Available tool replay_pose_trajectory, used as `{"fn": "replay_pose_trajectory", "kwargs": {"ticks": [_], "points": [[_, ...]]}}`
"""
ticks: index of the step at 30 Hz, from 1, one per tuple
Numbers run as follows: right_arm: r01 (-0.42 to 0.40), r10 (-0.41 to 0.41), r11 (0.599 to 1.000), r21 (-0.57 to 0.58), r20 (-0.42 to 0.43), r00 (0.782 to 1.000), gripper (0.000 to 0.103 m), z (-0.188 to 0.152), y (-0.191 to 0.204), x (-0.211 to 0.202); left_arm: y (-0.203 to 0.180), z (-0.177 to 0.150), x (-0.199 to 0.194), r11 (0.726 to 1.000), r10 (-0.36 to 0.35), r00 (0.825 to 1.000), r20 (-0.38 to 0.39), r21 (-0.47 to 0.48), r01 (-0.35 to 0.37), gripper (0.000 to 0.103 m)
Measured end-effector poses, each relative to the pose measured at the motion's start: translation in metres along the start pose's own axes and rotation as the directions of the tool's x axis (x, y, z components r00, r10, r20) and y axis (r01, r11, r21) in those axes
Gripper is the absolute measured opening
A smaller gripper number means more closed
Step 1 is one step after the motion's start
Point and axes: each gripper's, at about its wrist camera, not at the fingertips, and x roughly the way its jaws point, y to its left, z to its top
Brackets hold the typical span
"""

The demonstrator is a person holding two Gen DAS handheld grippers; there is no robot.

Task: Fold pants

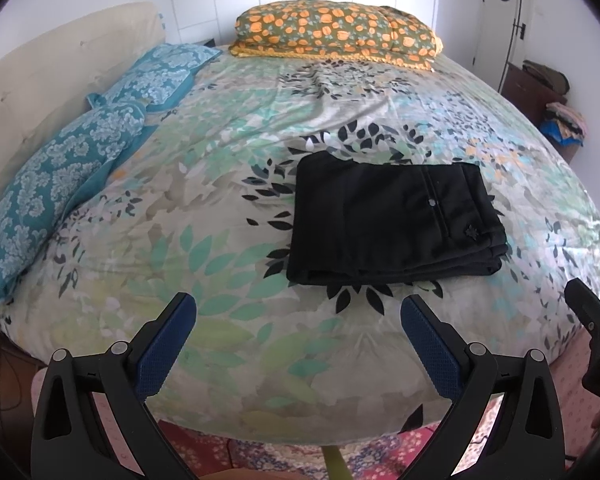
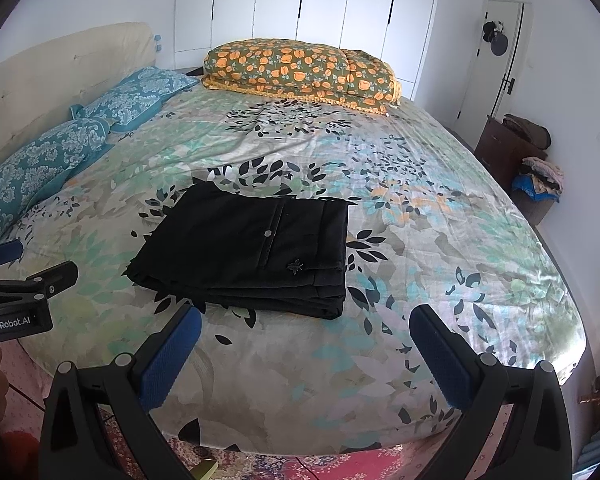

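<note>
Black pants [image 1: 396,220] lie folded into a neat rectangular stack on the leaf-patterned bedspread [image 1: 204,208], with a back pocket and button facing up. They also show in the right wrist view [image 2: 252,252]. My left gripper [image 1: 298,310] is open and empty, held back over the near edge of the bed, to the left of the pants. My right gripper [image 2: 306,322] is open and empty, just short of the stack's near edge. The left gripper's body shows at the left of the right wrist view [image 2: 24,296].
Two teal pillows [image 1: 80,148] lie along the cream headboard [image 1: 40,76] at left. A folded orange-flowered quilt [image 1: 340,32] sits at the far edge. A dark cabinet with clothes [image 2: 516,148] stands at right. A red patterned rug [image 2: 340,464] covers the floor.
</note>
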Motion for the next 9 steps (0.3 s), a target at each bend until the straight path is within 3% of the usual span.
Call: {"fn": "replay_pose_trajectory", "kwargs": {"ticks": [9], "points": [[-0.002, 0.002, 1.0, -0.004, -0.004, 1.0, 0.103, -0.0002, -0.0003, 0.0014, -0.0035, -0.0008, -0.0045, 1.0, 0.008, 1.0, 0.025, 0.016, -0.009, 0.102]]}}
